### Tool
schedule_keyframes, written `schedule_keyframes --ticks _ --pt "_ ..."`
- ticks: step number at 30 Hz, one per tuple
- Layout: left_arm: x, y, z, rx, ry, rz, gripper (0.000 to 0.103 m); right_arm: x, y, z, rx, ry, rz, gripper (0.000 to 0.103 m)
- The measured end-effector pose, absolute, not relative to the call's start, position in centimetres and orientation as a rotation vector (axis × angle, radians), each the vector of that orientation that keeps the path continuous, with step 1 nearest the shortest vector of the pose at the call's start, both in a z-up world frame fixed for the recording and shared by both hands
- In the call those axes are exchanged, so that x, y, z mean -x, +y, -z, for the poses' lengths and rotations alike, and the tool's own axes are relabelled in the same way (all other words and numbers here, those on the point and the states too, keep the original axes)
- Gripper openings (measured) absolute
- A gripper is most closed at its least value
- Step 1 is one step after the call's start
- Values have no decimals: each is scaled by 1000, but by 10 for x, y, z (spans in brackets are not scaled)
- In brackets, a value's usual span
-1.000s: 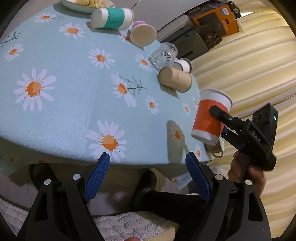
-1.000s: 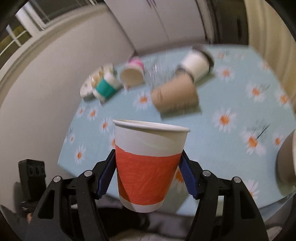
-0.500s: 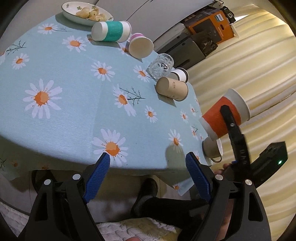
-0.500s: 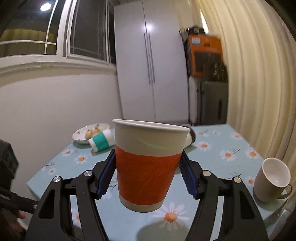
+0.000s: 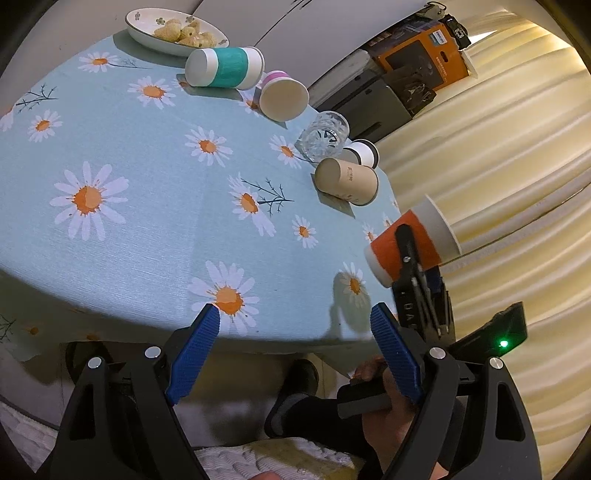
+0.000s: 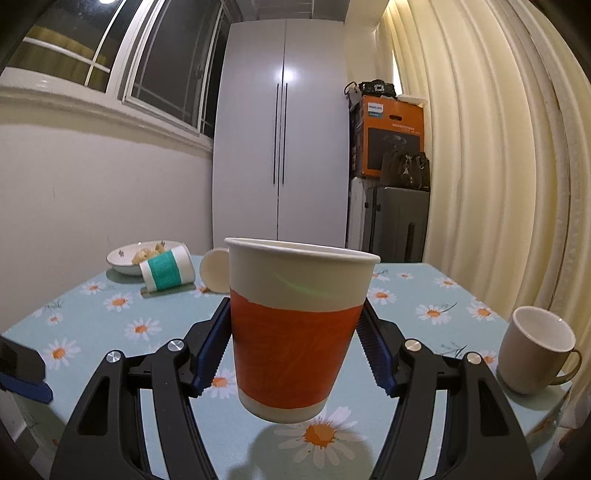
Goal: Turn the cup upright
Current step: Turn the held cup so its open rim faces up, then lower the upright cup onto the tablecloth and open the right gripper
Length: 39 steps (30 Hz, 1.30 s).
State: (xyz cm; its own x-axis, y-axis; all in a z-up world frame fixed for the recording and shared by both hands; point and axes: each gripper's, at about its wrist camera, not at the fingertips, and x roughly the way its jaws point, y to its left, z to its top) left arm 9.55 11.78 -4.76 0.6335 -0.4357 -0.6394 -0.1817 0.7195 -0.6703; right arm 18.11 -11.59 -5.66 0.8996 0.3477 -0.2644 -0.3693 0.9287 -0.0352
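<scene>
My right gripper [image 6: 293, 338] is shut on an orange and white paper cup [image 6: 295, 332]. The cup is upright with its mouth up and hangs a little above the daisy tablecloth [image 6: 110, 332], casting a shadow below. In the left wrist view the same cup [image 5: 413, 243] and right gripper [image 5: 410, 258] sit over the table's right front edge. My left gripper [image 5: 295, 347] is open and empty, at the table's near edge.
A teal cup [image 5: 225, 68], a pink-banded cup [image 5: 282, 96], a brown cup [image 5: 347, 181] and a small white cup [image 5: 364, 153] lie on their sides. A glass [image 5: 325, 134] and a snack bowl [image 5: 173, 31] stand beyond. A beige mug [image 6: 535, 354] stands at the right.
The right gripper turned the orange cup from tilted to upright and brought it down toward the tablecloth. The left gripper stayed open and drew slightly nearer the table.
</scene>
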Motion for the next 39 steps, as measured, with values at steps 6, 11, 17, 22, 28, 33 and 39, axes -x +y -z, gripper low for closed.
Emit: schedule_keyframes --ticks 6,11,17,22,28,33,39 --pt "-94 119 49 780 895 157 82 -177 -106 73 159 270 -382 66" --pt "-93 120 49 780 889 154 82 -175 -104 82 183 296 -371 66" --pt "-91 121 48 779 882 150 82 -176 -104 88 195 320 -374 66" --pt "-91 122 47 775 877 145 82 -177 -103 92 206 332 -376 66" --pt "-92 121 46 760 880 135 82 -175 -104 93 211 339 -381 67" --pt "-93 120 46 745 879 126 82 -172 -107 87 187 338 -383 81" --pt "-91 122 44 733 869 112 82 -164 -114 74 170 320 -390 87"
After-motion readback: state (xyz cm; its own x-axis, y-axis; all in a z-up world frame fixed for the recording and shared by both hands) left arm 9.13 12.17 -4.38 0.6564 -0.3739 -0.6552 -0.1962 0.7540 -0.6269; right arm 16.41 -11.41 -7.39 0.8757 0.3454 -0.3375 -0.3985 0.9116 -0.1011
